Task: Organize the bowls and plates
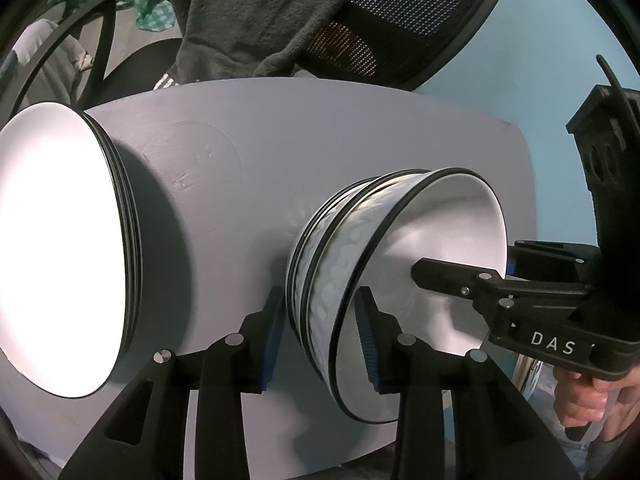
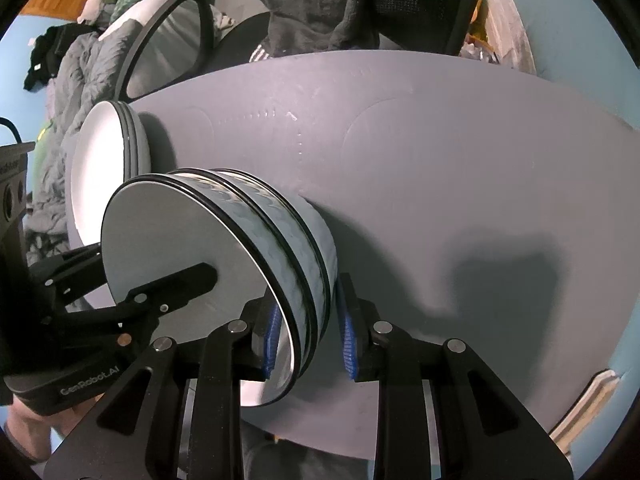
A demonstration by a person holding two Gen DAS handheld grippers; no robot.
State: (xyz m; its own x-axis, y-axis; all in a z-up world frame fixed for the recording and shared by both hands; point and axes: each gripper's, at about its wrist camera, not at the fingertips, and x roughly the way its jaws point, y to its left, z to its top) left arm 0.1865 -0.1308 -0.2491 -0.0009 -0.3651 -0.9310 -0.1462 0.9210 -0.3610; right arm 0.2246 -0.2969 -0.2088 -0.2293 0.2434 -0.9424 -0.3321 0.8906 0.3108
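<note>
Straddling the near wall of the stack of white black-rimmed bowls with blue wave-patterned sides (image 1: 340, 264) with the left gripper (image 1: 322, 340), jaws parted, pads standing just off the wall. Clamping the same stack's opposite wall with the right gripper (image 2: 308, 340), blue pads pressing inside and outside. Sitting on the grey tabletop (image 1: 248, 152), right of the stack of flat white black-rimmed plates (image 1: 60, 248).

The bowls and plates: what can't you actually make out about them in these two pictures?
- Plate stack, left wrist view: glare whites out its top face, so any pattern is lost.
- Stack of bowls, right wrist view: its near rim is hidden behind the right gripper.
- Right hand, left wrist view: cut off by the picture's edge.
</note>
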